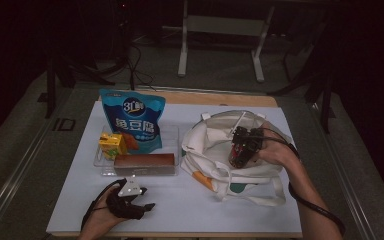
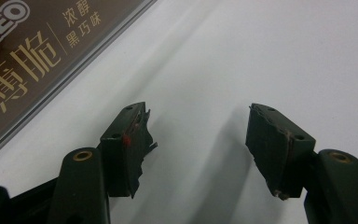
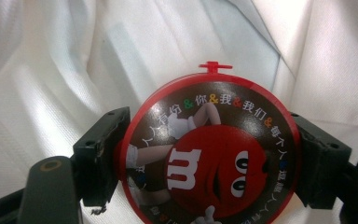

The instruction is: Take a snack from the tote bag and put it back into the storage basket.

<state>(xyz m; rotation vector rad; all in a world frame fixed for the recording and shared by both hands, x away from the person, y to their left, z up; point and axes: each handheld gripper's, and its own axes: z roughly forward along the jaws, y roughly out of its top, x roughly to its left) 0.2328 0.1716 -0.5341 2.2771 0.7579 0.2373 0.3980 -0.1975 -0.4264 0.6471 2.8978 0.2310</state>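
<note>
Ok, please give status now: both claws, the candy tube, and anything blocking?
Right claw shut on M&M's tube, over open tote bag. Left claw open, empty, on white mat beside Oreo box. Nothing blocking.

Red-rimmed brown candy tube (image 3: 209, 154) (cartoon-printed lid), white tote bag (image 3: 51, 60).

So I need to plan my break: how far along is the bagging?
In hand: the right tool grips an M&M's tub over the white tote bag. Left: blue snack pouch, yellow carton and brown box sit in the clear tray. The left tool is open.
</note>
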